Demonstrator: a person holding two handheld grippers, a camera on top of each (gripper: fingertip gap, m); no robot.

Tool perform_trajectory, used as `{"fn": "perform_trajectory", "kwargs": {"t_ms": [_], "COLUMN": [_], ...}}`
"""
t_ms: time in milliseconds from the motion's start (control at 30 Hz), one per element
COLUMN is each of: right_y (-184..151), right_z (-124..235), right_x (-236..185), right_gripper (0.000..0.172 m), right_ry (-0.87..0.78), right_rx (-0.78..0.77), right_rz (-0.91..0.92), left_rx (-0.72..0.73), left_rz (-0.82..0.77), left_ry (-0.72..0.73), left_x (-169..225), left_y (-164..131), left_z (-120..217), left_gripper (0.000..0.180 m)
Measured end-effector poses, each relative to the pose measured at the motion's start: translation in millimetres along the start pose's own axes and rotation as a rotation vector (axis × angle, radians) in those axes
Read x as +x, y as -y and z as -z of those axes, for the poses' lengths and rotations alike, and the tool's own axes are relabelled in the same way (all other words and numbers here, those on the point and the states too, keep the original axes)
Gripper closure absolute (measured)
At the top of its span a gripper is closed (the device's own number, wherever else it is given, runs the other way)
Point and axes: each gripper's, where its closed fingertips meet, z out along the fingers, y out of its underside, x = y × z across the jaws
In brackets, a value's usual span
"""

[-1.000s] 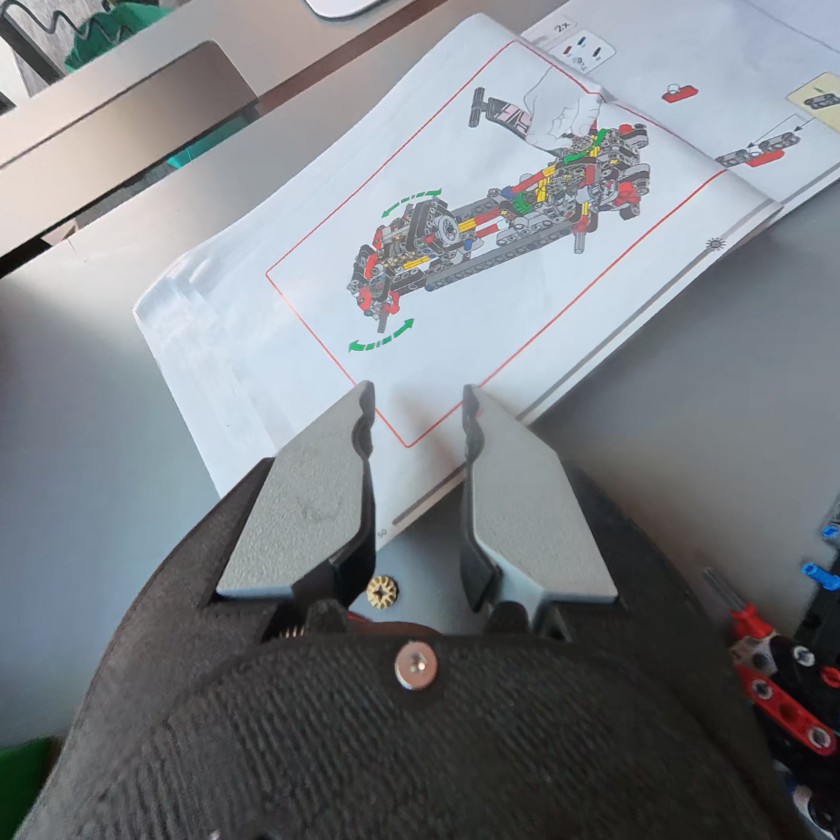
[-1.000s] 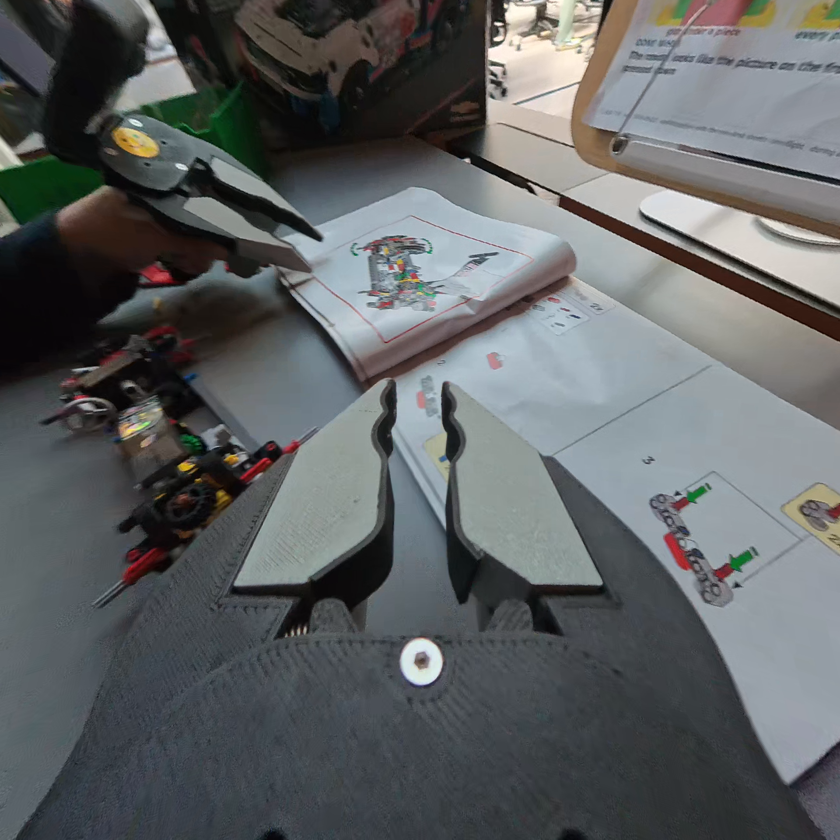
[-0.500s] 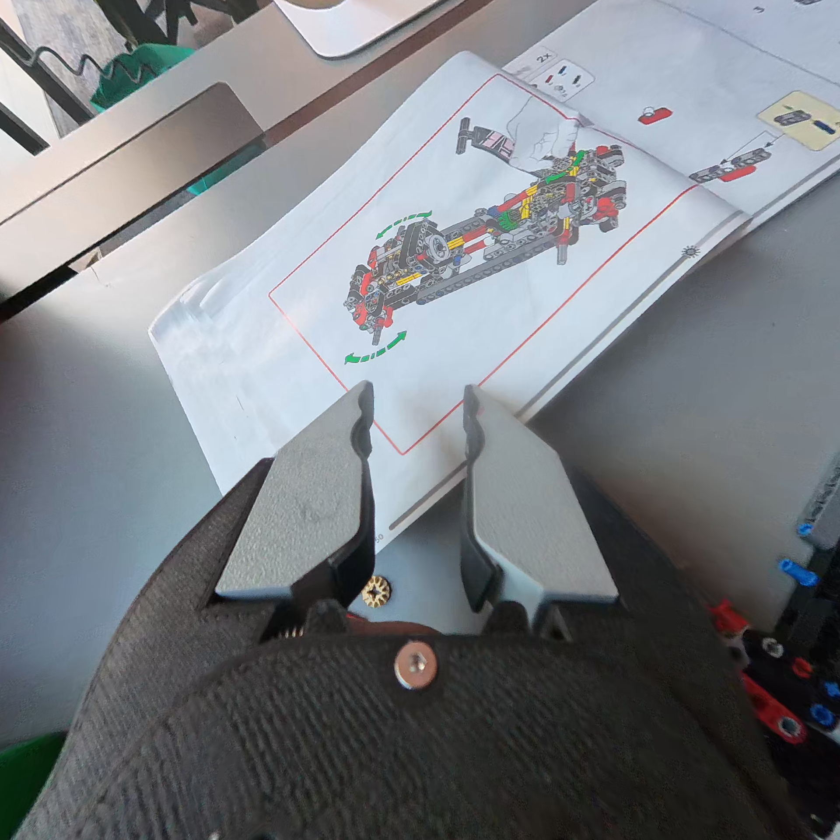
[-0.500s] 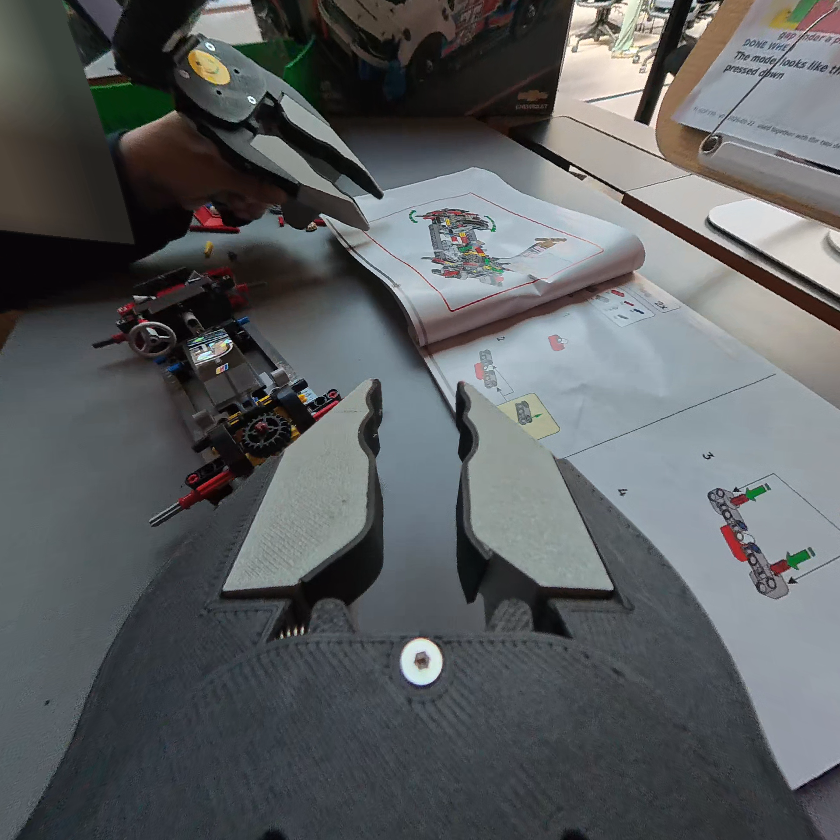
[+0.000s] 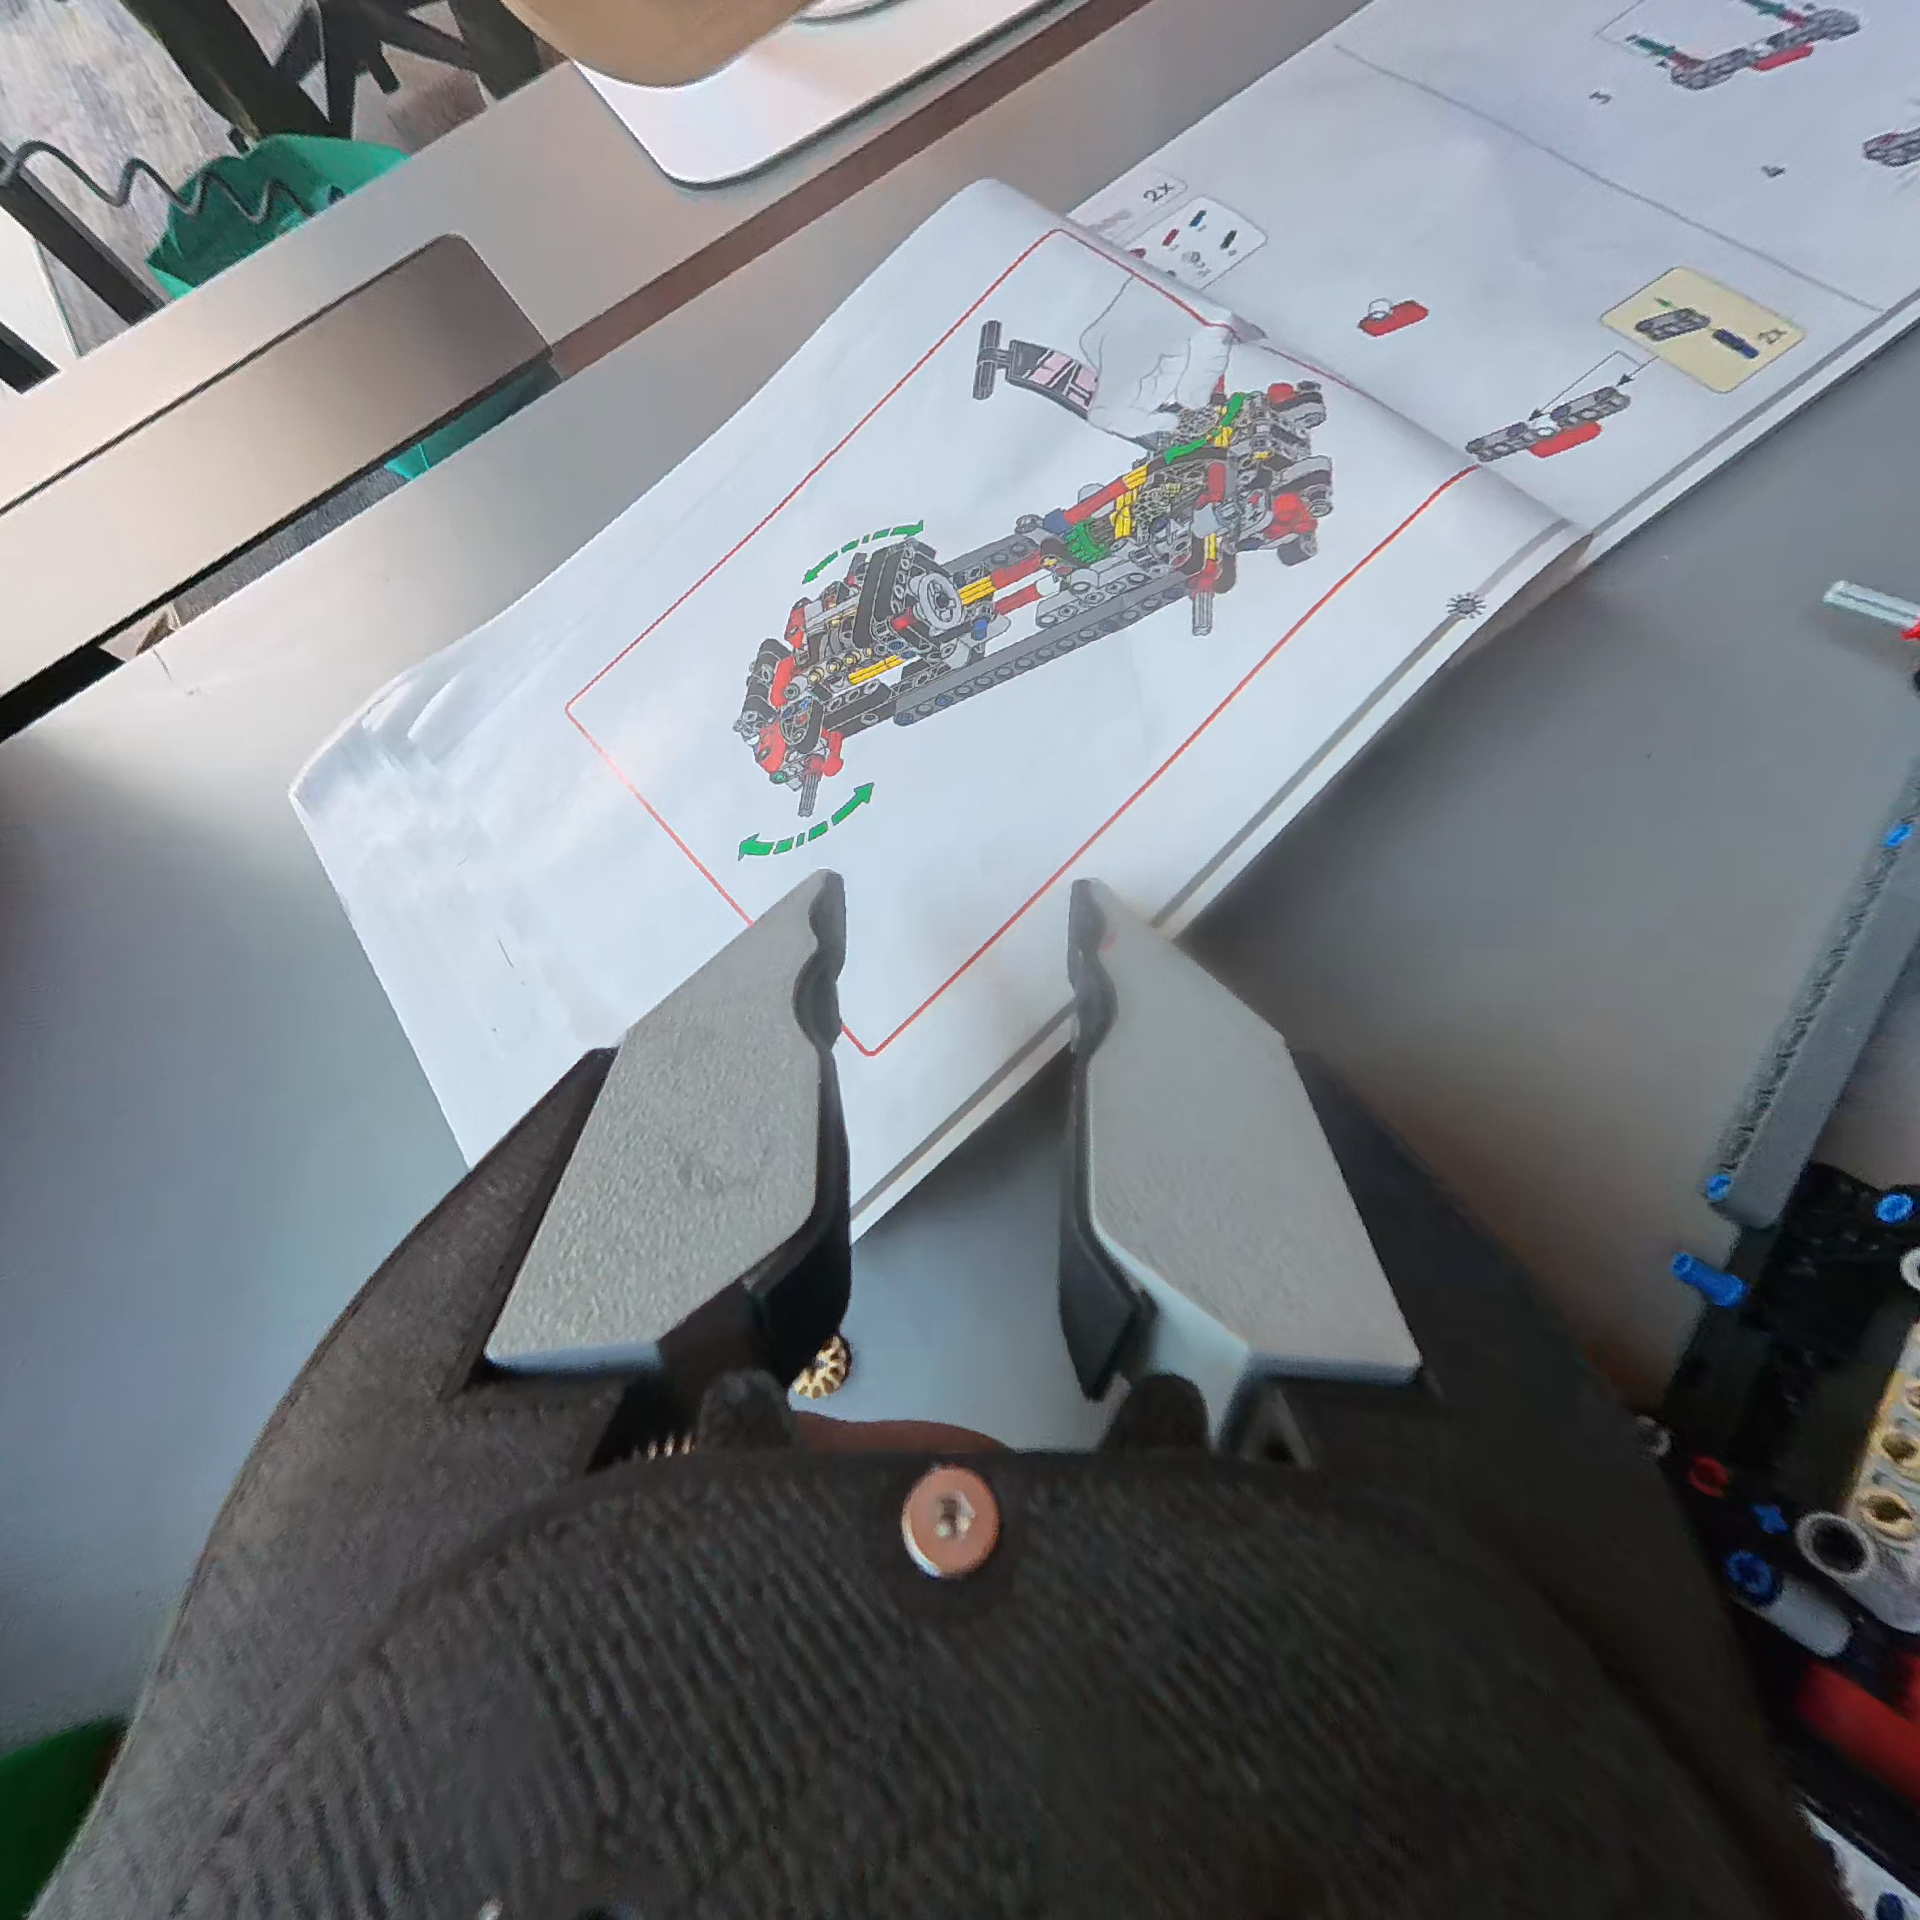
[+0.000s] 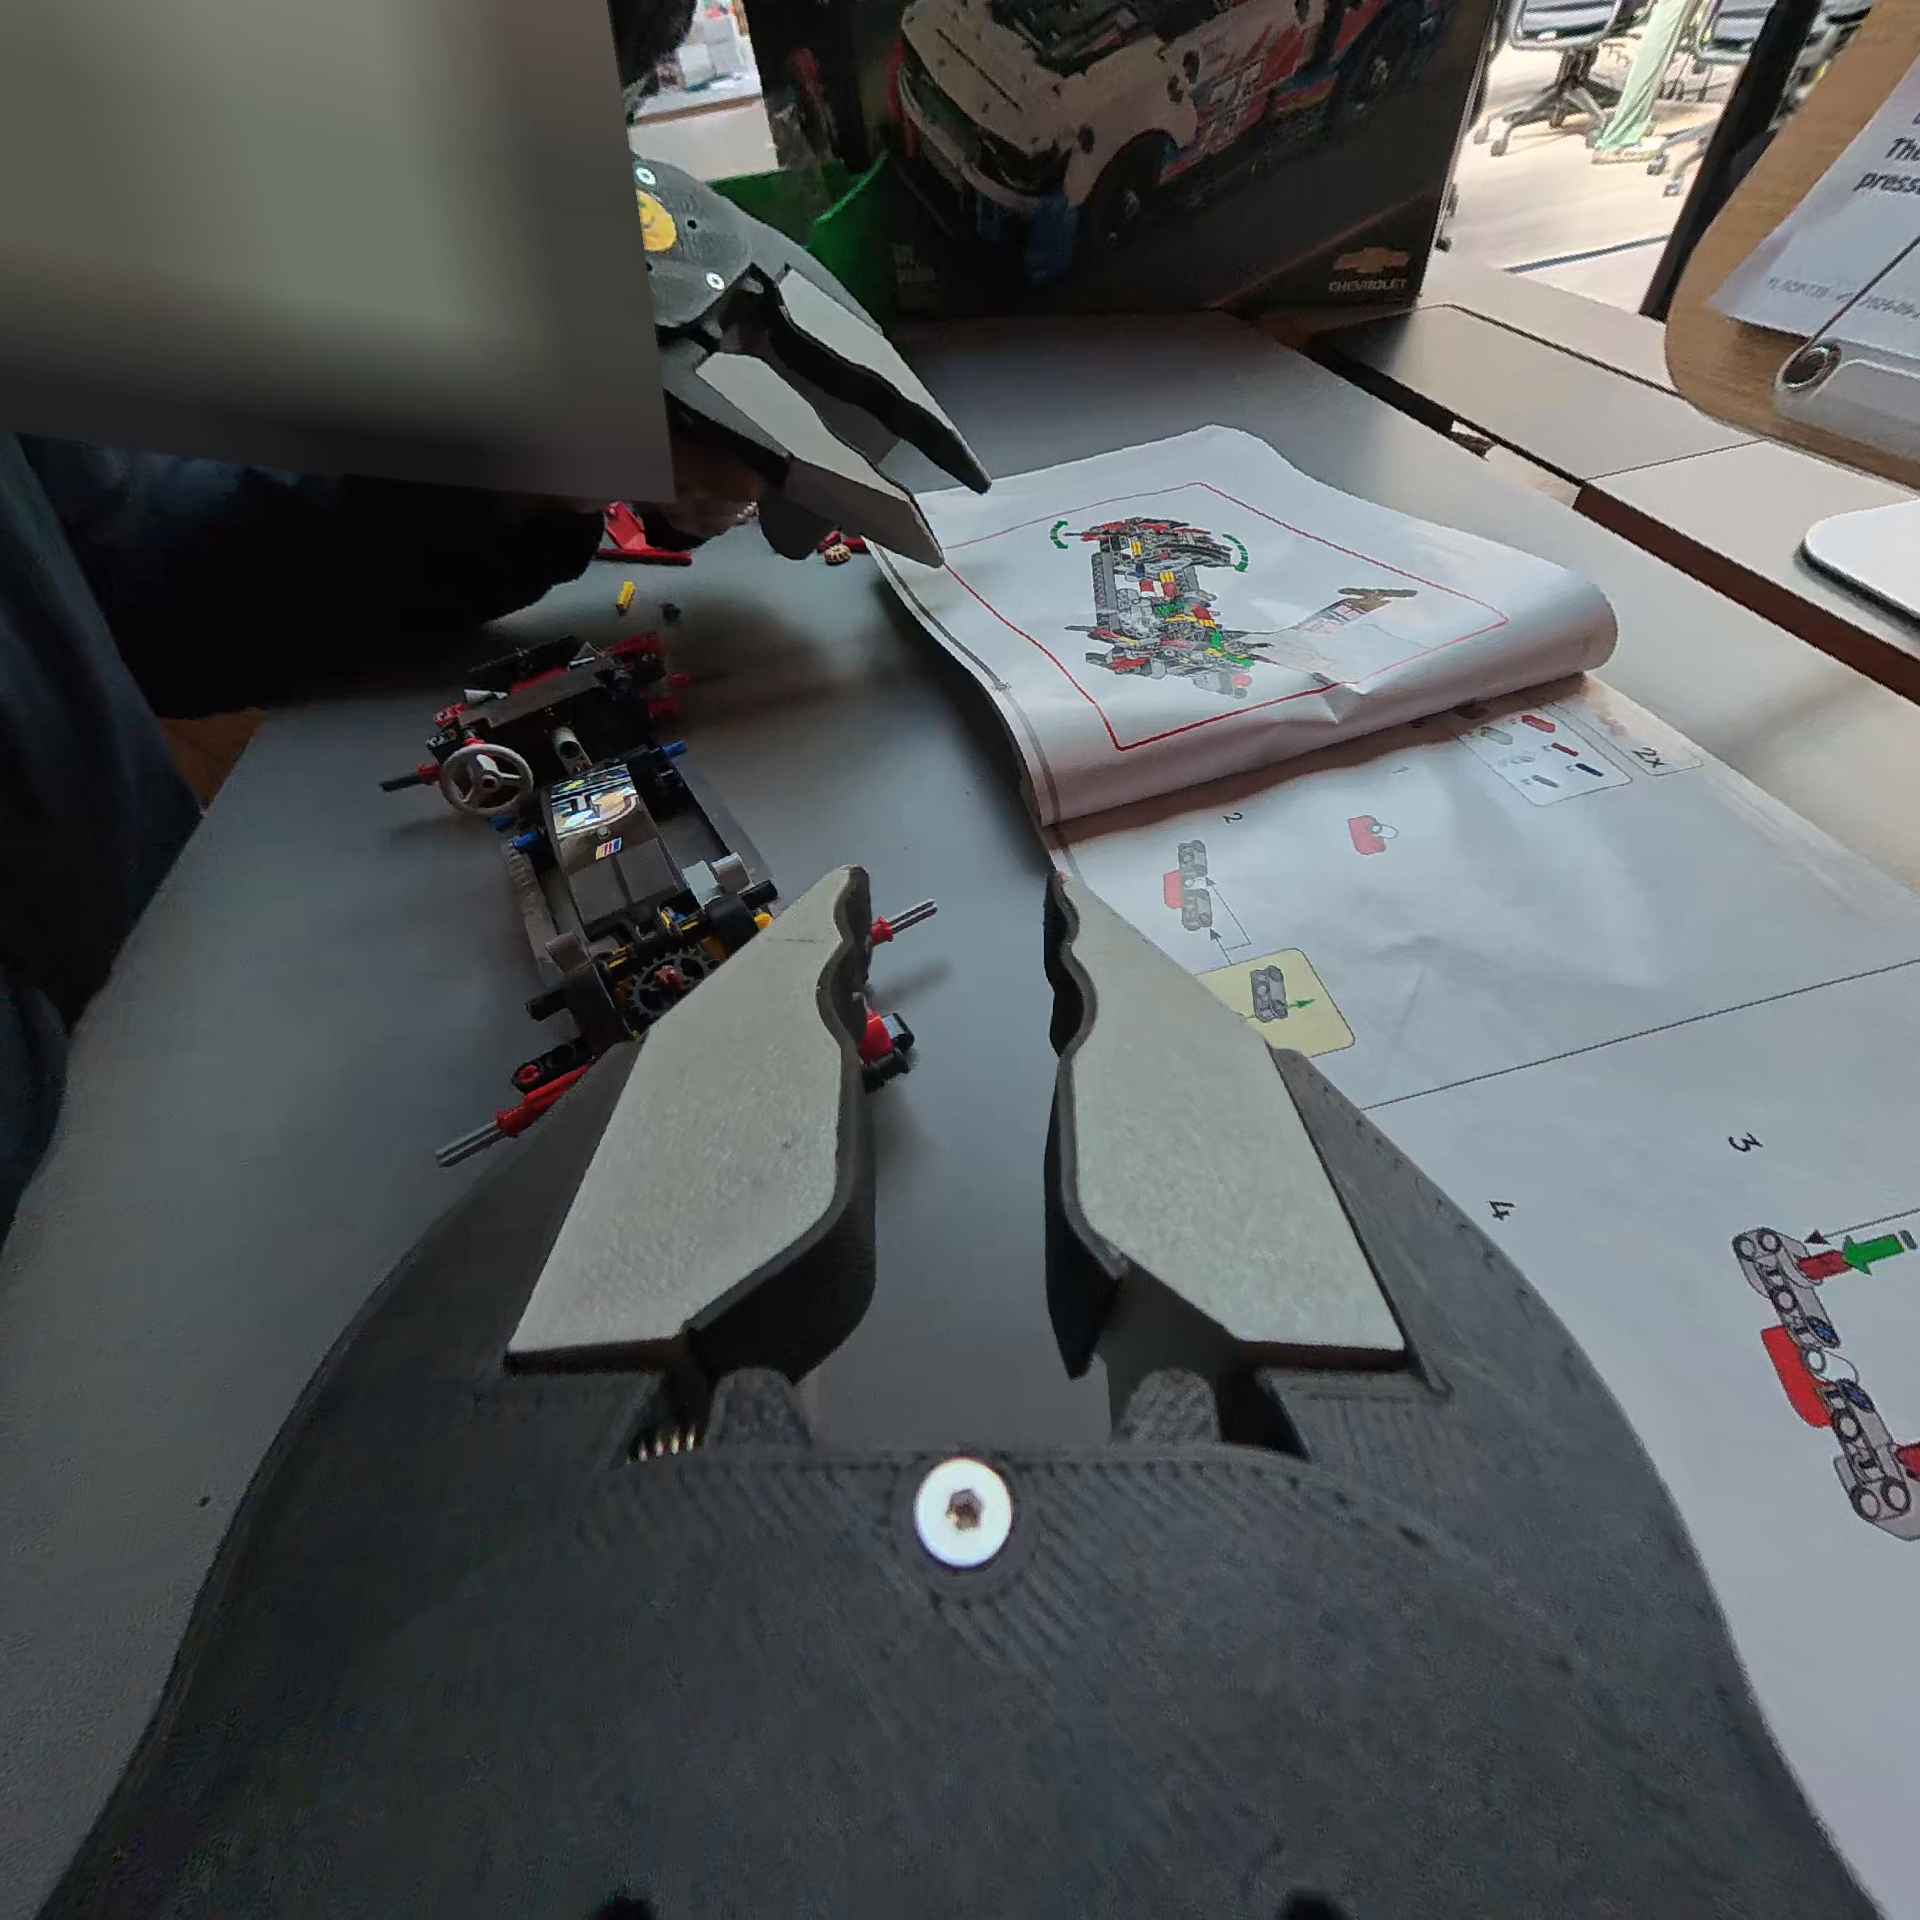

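Grey-padded left gripper [image 5: 954, 914] and right gripper [image 6: 956, 904] both gape with nothing between their pads, and we judge the left's tips, at the white paper instruction booklet's [image 5: 644, 935] six-o'clock corner, could crease it.

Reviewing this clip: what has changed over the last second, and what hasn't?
The right gripper opened wider and swung left, bringing the car chassis into view. The left gripper stays open and empty over the instruction booklet; the booklet and tan gear are unmoved.

Tan gear [image 5: 824, 1374] half hidden behind left tool finger; model chassis [image 5: 1829, 1351] cut off.
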Motion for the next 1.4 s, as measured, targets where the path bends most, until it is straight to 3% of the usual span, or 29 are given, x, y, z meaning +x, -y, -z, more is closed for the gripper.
{"fn": "perform_trajectory", "kwargs": {"t_ms": [333,733,833,1000,1233,1400], "right_y": [-1,6,5,1,-12,-21], "right_z": [9,24,24,27,19,10], "right_x": [-24,-44,-53,-66,-59,-60], "right_gripper": [0.15,0.158,0.158,0.157,0.162,0.155], "right_ry": [0.172,0.21,0.202,0.201,0.102,0.094], "right_rx": [-0.001,-0.043,-0.08,-0.132,-0.199,-0.24], "right_rz": [-0.042,0.021,0.073,0.128,0.195,0.215], "left_rx": [0.032,0.098,0.17,0.198,0.057,-0.043], "left_rz": [-0.024,-0.013,-0.038,0.01,-0.224,-0.29], "left_ry": [-0.003,-0.097,-0.236,-0.679,-0.689,-0.598], "left_x": [5,27,55,144,209,208], "left_y": [8,21,36,63,67,45], "left_z": [4,8,22,60,48,30], "left_gripper": [0.14,0.138,0.133,0.122,0.122,0.123]}}
